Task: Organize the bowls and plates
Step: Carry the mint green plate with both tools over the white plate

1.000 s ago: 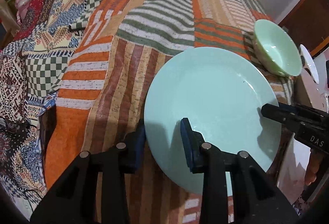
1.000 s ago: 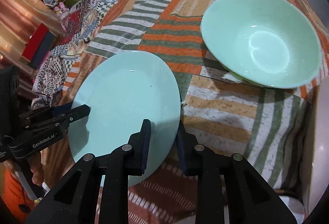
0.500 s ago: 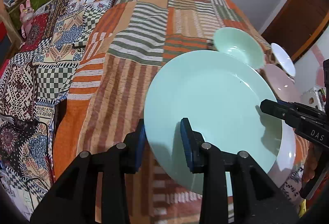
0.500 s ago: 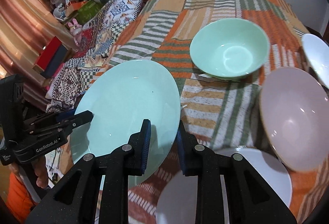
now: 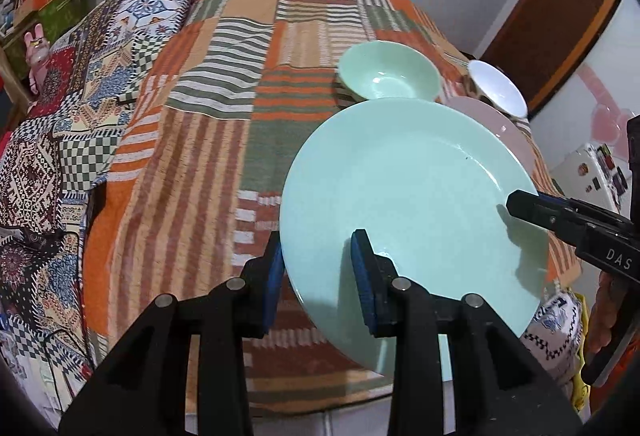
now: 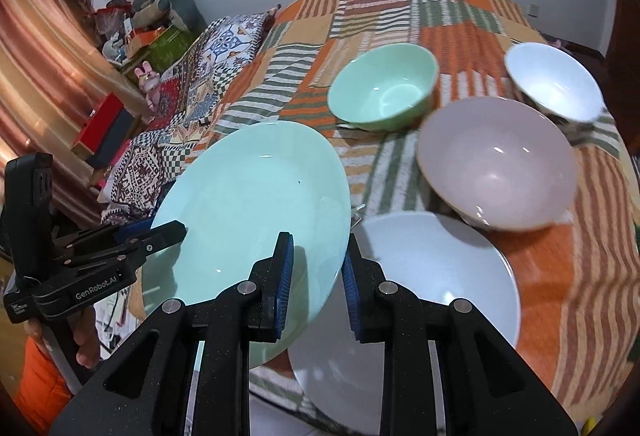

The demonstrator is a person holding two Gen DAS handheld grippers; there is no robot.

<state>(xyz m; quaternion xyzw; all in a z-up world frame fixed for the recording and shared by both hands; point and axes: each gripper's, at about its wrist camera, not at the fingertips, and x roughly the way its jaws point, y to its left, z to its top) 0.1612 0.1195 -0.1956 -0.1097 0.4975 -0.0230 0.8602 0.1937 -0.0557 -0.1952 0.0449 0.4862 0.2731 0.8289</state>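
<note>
— Two grippers share one load: the left gripper (image 5: 320, 272) and the right gripper (image 6: 318, 276) each pinch an opposite edge of the mint-green plate (image 6: 256, 204), one pad above the rim and one below.

— So the plate is off the patchwork cloth (image 5: 192, 164)?

— Yes, held in the air over the near edge of the bed, tilted a little, with the white plate (image 6: 440, 276) lying just beside and below it on the right.

— And the bowls?

— Each sits alone on the cloth. The green bowl (image 6: 384, 92) is farthest in, the white bowl (image 6: 554, 82) out to the right, and the pink bowl (image 6: 498, 160) nearest the white plate. Its near side is blurred, so I cannot say whether it touches that plate's rim.

— How much is done, then?

— Very little, I would judge. No stack exists yet. My guess is the green plate goes onto the white one; after that, three bowls remain to nest or group.
</note>
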